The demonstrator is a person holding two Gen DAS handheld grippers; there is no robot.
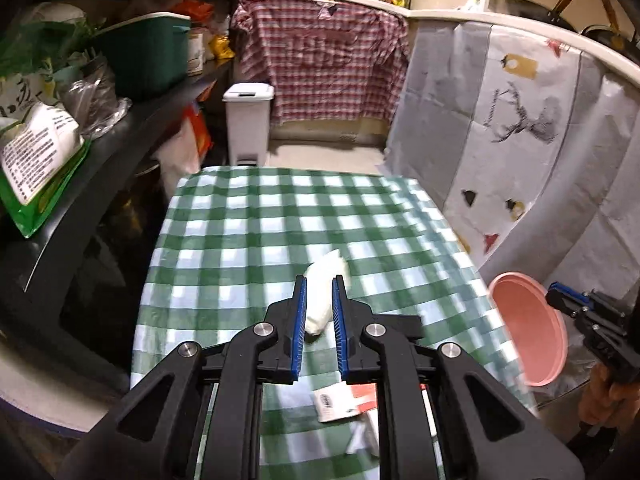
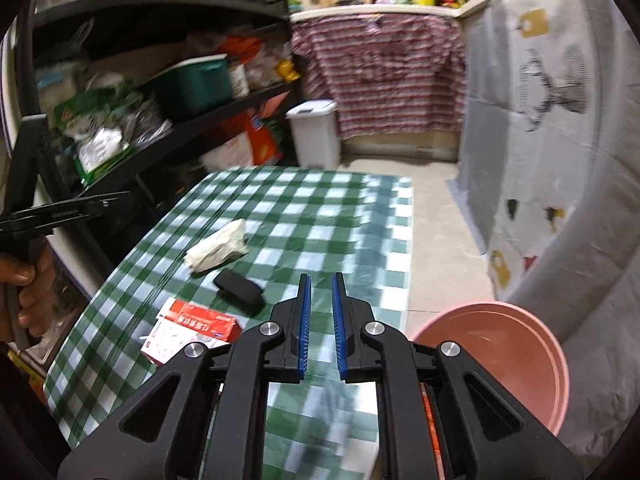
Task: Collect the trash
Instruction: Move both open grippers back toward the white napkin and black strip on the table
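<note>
Hovering above the green-checked desk point(image 2: 320, 216), both tongs, left point(image 1: 319, 292) and right point(image 2: 319, 290), are parted and hold nothing. Little looks collected: the crumpled white paper wad point(image 2: 218, 249), flat black pouch point(image 2: 239, 291) and red-and-white carton point(image 2: 192, 330) lie on the cloth. The pink plastic basin point(image 2: 516, 356) waits just beside the desk's edge, with nothing blocking the way.

From the left wrist view, the left gripper point(image 1: 319, 284) covers the middle of the white crumpled paper point(image 1: 326, 270), so contact cannot be told. Its frame also hides most of the red and white carton point(image 1: 340, 398) below. The pink basin point(image 1: 528, 328) is smeared by motion there; the right wrist view loses its near rim point(image 2: 520, 344) behind the gripper. The checked surface point(image 2: 320, 432) blurs close to the lens, and the carton's print is unreadable.
</note>
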